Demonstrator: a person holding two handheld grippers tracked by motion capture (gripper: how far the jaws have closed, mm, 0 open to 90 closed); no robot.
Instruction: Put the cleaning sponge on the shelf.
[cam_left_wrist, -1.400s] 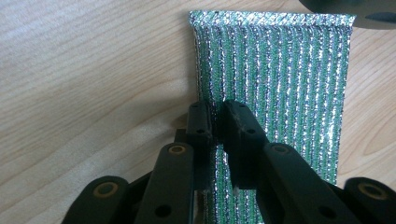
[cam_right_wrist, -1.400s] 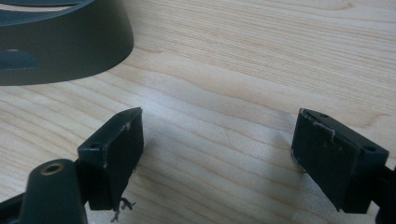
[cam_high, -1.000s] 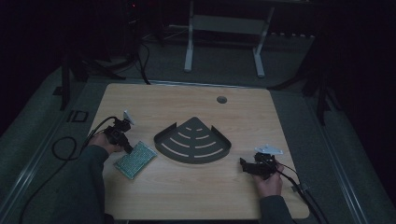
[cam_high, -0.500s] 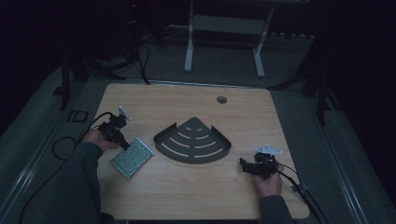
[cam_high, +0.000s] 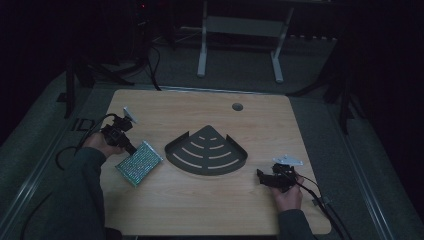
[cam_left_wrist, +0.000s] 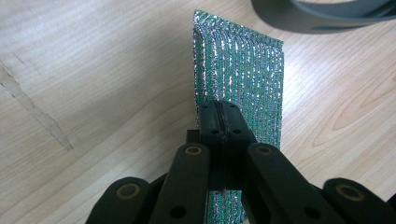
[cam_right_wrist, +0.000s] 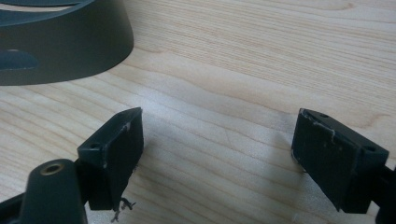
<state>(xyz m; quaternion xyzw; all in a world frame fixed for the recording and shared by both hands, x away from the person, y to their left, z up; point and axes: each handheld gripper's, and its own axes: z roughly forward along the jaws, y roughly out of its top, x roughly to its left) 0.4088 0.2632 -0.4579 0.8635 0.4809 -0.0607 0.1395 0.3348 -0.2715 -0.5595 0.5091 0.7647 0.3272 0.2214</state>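
A: Starting at the left of the table (cam_high: 150, 210), what is there?

B: The left gripper (cam_high: 126, 143) sits at the near-left, held in the person's left hand (cam_high: 98, 144), with its cable trailing off the left edge. Its jaws are clamped tight on the near edge of a green glittery scouring pad (cam_high: 139, 162).

A: How does the pad lie?

B: In the left gripper view the pad (cam_left_wrist: 243, 74) runs away from the closed jaws, tilted, its pinched end raised off the wood. Whether its far end touches the table I cannot tell. In the high view it sits just left of the rack.

A: And in the middle?

B: A dark grey, fan-shaped corner rack (cam_high: 206, 151) with curved slots lies flat on the wood. A round cable hole (cam_high: 237, 106) is in the tabletop far behind it.

A: The right side?

B: The right gripper (cam_high: 264, 178) rests at the near-right in the person's right hand (cam_high: 286, 195), pointing left toward the rack. In the right gripper view its jaws stand wide apart with bare wood between them, and the rack's wall (cam_right_wrist: 70, 44) shows at the far left.
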